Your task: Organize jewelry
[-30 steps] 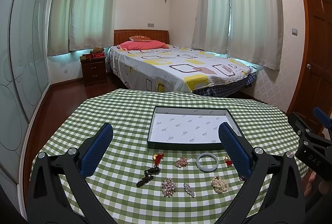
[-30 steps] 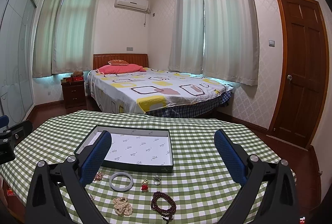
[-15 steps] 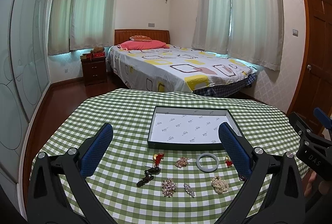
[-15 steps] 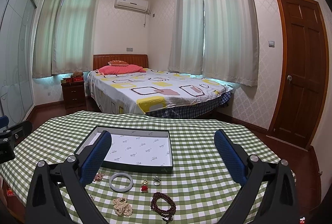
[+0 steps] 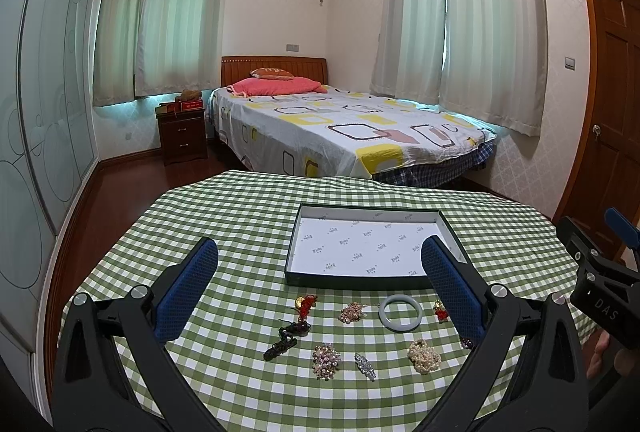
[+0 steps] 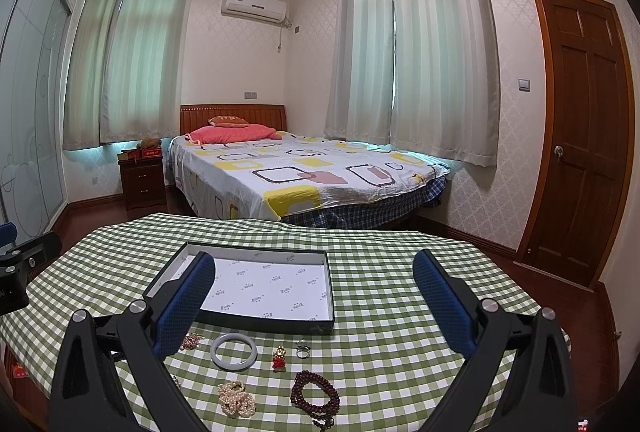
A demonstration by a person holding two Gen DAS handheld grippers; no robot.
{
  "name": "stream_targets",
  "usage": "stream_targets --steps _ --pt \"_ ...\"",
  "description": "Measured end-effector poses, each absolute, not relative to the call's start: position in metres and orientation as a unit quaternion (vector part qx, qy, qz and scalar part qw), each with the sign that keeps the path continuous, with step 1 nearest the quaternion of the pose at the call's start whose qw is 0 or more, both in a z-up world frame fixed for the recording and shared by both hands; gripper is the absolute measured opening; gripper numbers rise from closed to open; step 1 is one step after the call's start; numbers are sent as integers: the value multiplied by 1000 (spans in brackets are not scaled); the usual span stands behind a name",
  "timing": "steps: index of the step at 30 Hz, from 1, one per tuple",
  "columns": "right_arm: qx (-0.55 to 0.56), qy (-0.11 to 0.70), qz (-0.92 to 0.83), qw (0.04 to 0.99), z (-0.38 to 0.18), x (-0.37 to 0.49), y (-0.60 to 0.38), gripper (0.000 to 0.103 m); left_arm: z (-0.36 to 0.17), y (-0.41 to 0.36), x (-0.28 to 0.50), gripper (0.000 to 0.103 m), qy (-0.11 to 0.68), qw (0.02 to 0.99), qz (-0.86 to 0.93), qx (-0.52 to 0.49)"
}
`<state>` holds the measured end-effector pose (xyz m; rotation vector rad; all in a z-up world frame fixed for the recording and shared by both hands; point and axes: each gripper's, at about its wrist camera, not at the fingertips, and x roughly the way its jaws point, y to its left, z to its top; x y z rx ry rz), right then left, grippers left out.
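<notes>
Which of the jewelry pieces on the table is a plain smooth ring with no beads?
The pale jade bangle, lying just before the tray; every other piece is beaded, sparkly or knotted.

Far behind the green-checked tabletop (image 5: 224, 232) stands a bed (image 5: 344, 136) with 2 pillows; nightstand (image 5: 182, 136) left, door (image 6: 580, 136) right.

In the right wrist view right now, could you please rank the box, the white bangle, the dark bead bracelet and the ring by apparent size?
1. Box
2. White bangle and dark bead bracelet: look alike; the bracelet lies nearer the camera, so unranked.
3. Ring
</notes>
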<state>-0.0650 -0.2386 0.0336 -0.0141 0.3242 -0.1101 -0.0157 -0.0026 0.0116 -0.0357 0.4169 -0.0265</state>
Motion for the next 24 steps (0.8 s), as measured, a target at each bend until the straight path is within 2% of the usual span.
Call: stream_targets --steps 24 --pt "-8 167 -50 985 24 -64 -237 97 1 -4 -13 99 219 975 -14 -19"
